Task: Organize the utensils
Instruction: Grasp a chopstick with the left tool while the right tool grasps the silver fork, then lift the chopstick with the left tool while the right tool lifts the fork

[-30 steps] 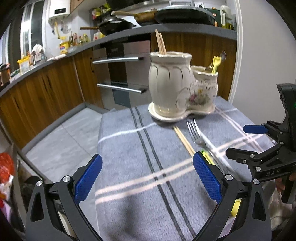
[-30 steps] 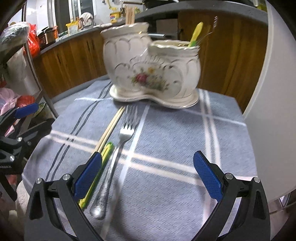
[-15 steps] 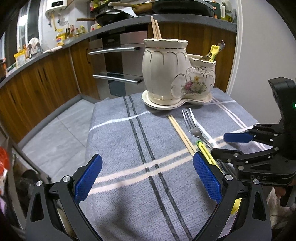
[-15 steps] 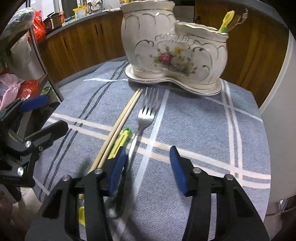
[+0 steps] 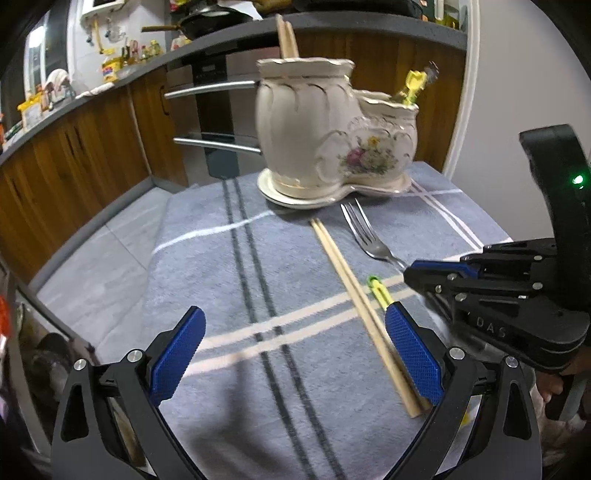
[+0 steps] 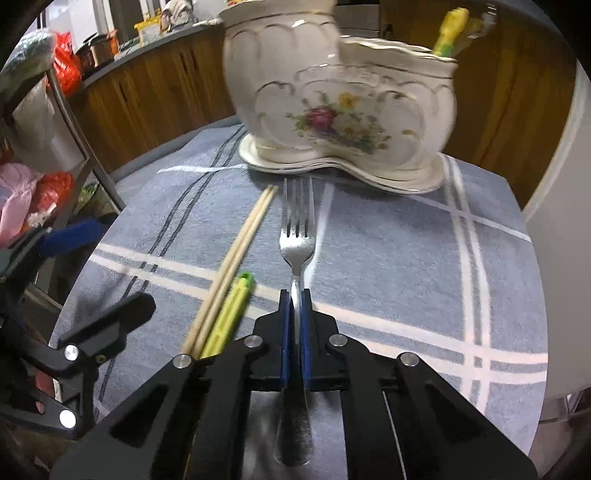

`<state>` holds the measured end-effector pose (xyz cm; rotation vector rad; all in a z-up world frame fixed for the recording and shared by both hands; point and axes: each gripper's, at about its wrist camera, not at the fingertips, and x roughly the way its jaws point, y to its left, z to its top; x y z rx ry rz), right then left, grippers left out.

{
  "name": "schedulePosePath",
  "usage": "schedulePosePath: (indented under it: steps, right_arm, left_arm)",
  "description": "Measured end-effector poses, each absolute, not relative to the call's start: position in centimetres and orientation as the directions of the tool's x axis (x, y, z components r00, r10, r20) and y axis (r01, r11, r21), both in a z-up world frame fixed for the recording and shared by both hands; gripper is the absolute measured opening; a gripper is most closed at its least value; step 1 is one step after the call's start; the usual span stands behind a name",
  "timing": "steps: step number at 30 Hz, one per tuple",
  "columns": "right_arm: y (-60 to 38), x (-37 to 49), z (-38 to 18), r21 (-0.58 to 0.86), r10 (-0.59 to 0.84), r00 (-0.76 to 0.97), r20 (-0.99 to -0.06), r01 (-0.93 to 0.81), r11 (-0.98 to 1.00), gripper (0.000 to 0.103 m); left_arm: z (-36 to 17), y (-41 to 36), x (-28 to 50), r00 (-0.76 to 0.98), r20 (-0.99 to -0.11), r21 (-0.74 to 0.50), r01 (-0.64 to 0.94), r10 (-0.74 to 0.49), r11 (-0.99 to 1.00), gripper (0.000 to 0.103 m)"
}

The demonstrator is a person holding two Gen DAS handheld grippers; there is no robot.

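Your right gripper (image 6: pixel 294 295) is clenched on the fork (image 6: pixel 297 240): the two blue pads (image 6: pixel 283 332) pinch the thin neck of the handle, with the tines pointing away from you toward the ceramic holder and the broad end of the handle running back under the gripper body. In the left wrist view the same gripper (image 5: pixel 413 275) comes in from the right, its tip at the fork's (image 5: pixel 364 236) handle.

Just to the left of the fork lie a yellow-green utensil handle (image 6: pixel 229 314) and a pair of wooden chopsticks (image 6: pixel 236 258), side by side on the grey striped tablecloth (image 6: pixel 388 258), the chopstick tips reaching toward the holder's saucer.

Your left gripper (image 5: pixel 291 354) is released, its blue pads (image 5: pixel 177 354) spread wide and hovering over the cloth (image 5: pixel 229 295); the near end of the chopsticks (image 5: pixel 354 295) passes just beside its right pad.

Beyond the fork stands the cream floral utensil holder (image 6: pixel 340 88) on its saucer, with two compartments: the taller one holds chopsticks (image 5: pixel 285 35), the lower one holds a yellow-handled utensil (image 6: pixel 448 31). Behind it runs a wooden kitchen counter (image 5: pixel 92 147).
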<state>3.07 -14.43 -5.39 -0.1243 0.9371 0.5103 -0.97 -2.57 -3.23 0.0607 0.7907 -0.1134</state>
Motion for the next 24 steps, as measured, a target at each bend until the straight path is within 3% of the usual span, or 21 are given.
schedulePosePath:
  steps: [3, 6, 7, 21, 23, 24]
  right_arm:
    - [-15.8, 2.6, -5.1, 0.106, 0.359, 0.506, -0.784, -0.462, 0.881, 0.005]
    - [-16.8, 2.4, -4.8, 0.115, 0.366, 0.517, -0.774, -0.454, 0.884, 0.005]
    - [-17.1, 2.4, -4.7, 0.118, 0.368, 0.52, -0.771, -0.451, 0.885, 0.005]
    - [-18.3, 1.8, -4.0, 0.102, 0.376, 0.545, -0.749, -0.466, 0.879, 0.005]
    - [-18.3, 1.7, -4.1, 0.103, 0.378, 0.542, -0.751, -0.469, 0.877, 0.005]
    - [-18.3, 1.7, -4.1, 0.103, 0.379, 0.54, -0.751, -0.472, 0.876, 0.005]
  left_arm:
    - [-3.6, -3.3, -0.8, 0.68, -0.728, 0.004, 0.139, -0.093, 0.99, 0.091]
    - [-4.3, -4.0, -0.4, 0.641, -0.76, -0.014, 0.151, -0.108, 0.988, 0.067]
    - [-4.6, -4.2, -0.2, 0.626, -0.771, -0.026, 0.153, -0.117, 0.988, 0.064]
    - [-5.3, -5.1, 1.5, 0.609, -0.791, 0.038, 0.145, -0.059, 0.989, 0.044]
    - [-5.3, -5.1, 1.9, 0.611, -0.79, 0.048, 0.157, -0.059, 0.986, 0.034]
    - [-5.2, -5.0, 2.0, 0.608, -0.792, 0.054, 0.17, -0.061, 0.984, 0.019]
